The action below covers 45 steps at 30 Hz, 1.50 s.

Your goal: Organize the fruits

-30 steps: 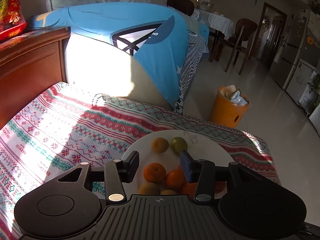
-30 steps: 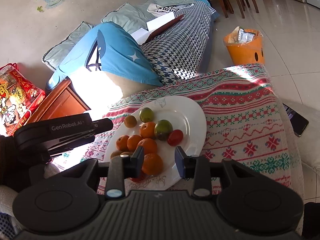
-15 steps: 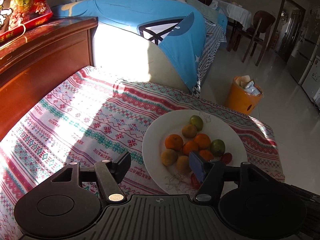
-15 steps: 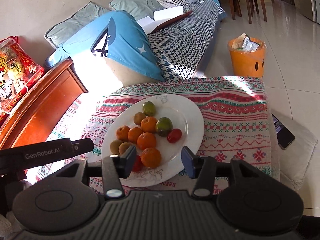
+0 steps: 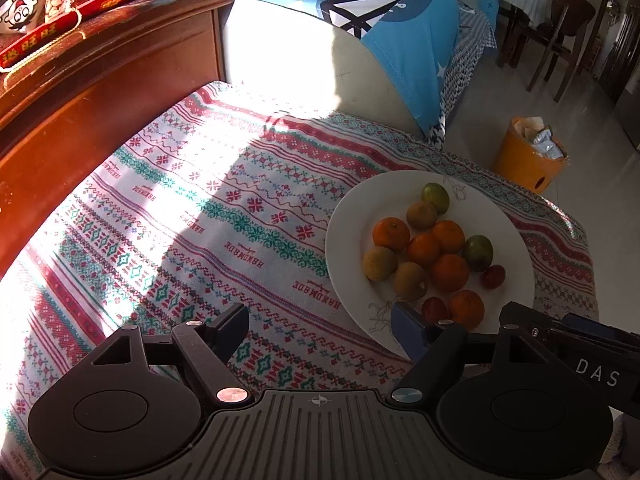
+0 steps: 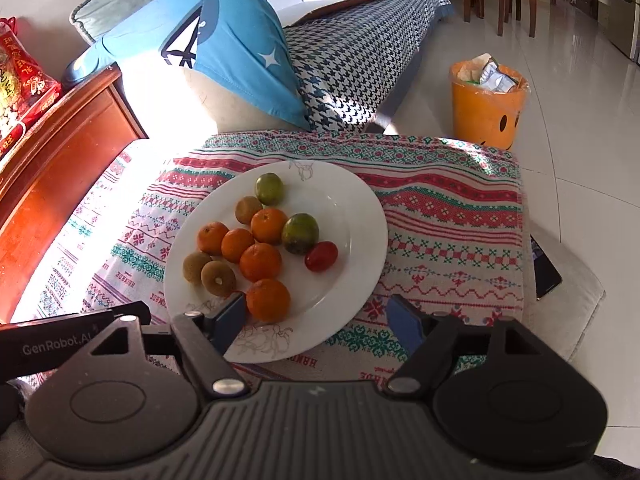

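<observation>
A: Item one, fruit?
B: A white plate [image 6: 360, 216] on the patterned cloth [image 6: 448, 208] over the tabletop. On it: five oranges [image 6: 259, 262], three brown fruits [image 6: 218, 277], two green fruits [image 6: 300, 233], and red tomatoes [image 6: 321, 256].

A: How many tomatoes?
B: The right wrist view shows one in the open; its left finger [image 6: 230, 320] hides the near rim. The left wrist view shows two tomatoes [image 5: 493, 276], the second beside the nearest orange [image 5: 466, 308].

A: Right tool [image 6: 318, 322]?
B: Fingers wide apart, nothing between them. It sits at the near edge of the plate, left finger over the rim beside the nearest orange, right finger over bare cloth.

A: Left tool [image 5: 320, 332]?
B: Also wide apart and empty. It stands over cloth [image 5: 200, 220] left of the plate [image 5: 352, 208]; its right finger [image 5: 408, 330] overlaps the plate's near rim.

A: Seen in one view only?
B: Right view: a phone [image 6: 544, 268] on a pale cushion past the cloth's right edge, and papers on the checked sofa [image 6: 360, 52]. Left view: the broad sunlit stretch of cloth, and the right tool's body [image 5: 580, 352] at the lower right.

A: Shared surroundings?
B: A wooden cabinet [image 5: 100, 92] with a red snack bag [image 5: 60, 0], a blue cushion [image 6: 224, 40], an orange bin [image 6: 486, 104].
</observation>
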Motion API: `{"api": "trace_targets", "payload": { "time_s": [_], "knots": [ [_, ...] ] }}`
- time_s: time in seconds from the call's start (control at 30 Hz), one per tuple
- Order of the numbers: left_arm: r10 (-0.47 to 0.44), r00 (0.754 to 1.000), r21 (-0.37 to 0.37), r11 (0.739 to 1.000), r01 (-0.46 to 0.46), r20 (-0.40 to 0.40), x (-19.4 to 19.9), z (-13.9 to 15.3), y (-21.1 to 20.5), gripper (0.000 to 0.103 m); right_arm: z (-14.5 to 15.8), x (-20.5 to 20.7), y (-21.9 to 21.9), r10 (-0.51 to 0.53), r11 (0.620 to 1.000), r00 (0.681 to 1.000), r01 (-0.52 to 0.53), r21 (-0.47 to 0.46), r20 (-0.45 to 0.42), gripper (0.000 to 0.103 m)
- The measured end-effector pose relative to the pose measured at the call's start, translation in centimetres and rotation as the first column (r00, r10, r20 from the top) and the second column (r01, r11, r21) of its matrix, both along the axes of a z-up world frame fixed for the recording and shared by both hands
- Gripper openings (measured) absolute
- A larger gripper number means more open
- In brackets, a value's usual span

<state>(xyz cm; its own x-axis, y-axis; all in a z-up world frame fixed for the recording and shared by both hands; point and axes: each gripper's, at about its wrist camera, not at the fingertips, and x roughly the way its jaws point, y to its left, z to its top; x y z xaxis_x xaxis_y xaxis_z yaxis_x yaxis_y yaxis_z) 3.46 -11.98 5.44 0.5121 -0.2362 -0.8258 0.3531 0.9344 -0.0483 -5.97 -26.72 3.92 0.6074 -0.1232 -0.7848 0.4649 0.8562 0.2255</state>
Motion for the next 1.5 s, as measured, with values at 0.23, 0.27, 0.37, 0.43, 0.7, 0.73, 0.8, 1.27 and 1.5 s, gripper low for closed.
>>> {"api": "trace_targets", "payload": {
  "time_s": [0.23,0.27,0.37,0.43,0.7,0.73,0.8,1.27,1.5],
  "knots": [
    [0.01,0.999,0.041,0.999,-0.009,-0.034,0.1,-0.9,-0.2,0.081,-1.0,0.3,-0.1,-0.028,0.999,0.999,0.03,0.045,-0.042,0.078],
    [0.009,0.999,0.045,0.999,-0.007,-0.037,0.1,-0.9,-0.2,0.081,-1.0,0.3,-0.1,-0.028,0.998,0.999,0.03,0.046,-0.043,0.078],
    [0.003,0.999,0.054,0.999,-0.001,-0.039,-0.1,-1.0,-0.4,0.081,-1.1,0.4,0.0,-0.03,0.999,0.998,0.032,0.041,-0.05,0.081],
    [0.001,0.999,0.06,0.998,0.001,-0.041,-0.2,-1.1,-0.4,0.081,-1.1,0.5,0.1,-0.029,0.999,0.998,0.031,0.035,-0.056,0.082],
    [0.009,0.999,0.081,0.997,-0.005,-0.041,-0.1,-1.3,-0.4,0.081,-1.1,0.6,0.7,-0.008,1.0,0.998,0.008,0.008,-0.058,0.082],
    [0.01,0.999,0.084,0.996,-0.006,-0.042,-0.1,-1.3,-0.4,0.081,-1.1,0.6,0.8,-0.005,1.0,0.998,0.005,0.002,-0.059,0.082],
    [0.012,0.999,0.089,0.996,-0.008,-0.042,-0.1,-1.4,-0.4,0.081,-1.1,0.7,0.9,-0.001,1.0,0.998,0.001,-0.004,-0.06,0.082],
    [0.021,0.999,0.129,0.992,-0.015,-0.043,0.0,-1.9,-0.5,0.082,-1.0,0.9,1.6,0.029,0.998,0.998,-0.032,-0.047,-0.063,0.083],
    [0.014,0.999,0.142,0.99,-0.008,-0.041,0.0,-2.0,-0.7,0.082,-0.9,0.9,1.6,0.034,0.998,0.998,-0.037,-0.056,-0.06,0.084]
  ]
}}
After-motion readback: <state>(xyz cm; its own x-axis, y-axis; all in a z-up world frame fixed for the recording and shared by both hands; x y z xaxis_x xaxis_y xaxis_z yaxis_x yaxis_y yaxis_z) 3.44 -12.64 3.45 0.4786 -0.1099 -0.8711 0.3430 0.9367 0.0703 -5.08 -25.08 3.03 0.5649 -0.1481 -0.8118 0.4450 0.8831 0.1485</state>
